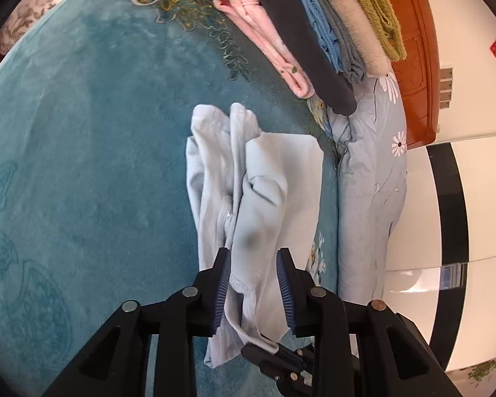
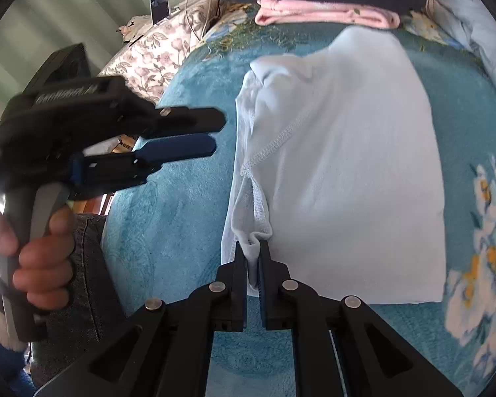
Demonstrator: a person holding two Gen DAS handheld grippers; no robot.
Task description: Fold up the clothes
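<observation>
A pale blue garment [image 2: 347, 172] lies partly folded on a teal blanket [image 2: 168, 225]. My right gripper [image 2: 253, 248] is shut on a bunched edge of the garment at its near left corner. In the left wrist view the garment [image 1: 258, 192] hangs in folds in front of my left gripper [image 1: 253, 258], whose jaws stand apart with cloth lying between them. The left gripper also shows in the right wrist view [image 2: 215, 132], held in a hand, jaws apart and off the cloth to its left.
A stack of folded clothes [image 1: 314, 33], pink, dark grey, blue, beige and olive, sits at the far side of the blanket [image 1: 82, 132]. A floral blue quilt [image 1: 370, 182] runs along the right edge. Floral pillows [image 2: 155, 49] lie at the far left.
</observation>
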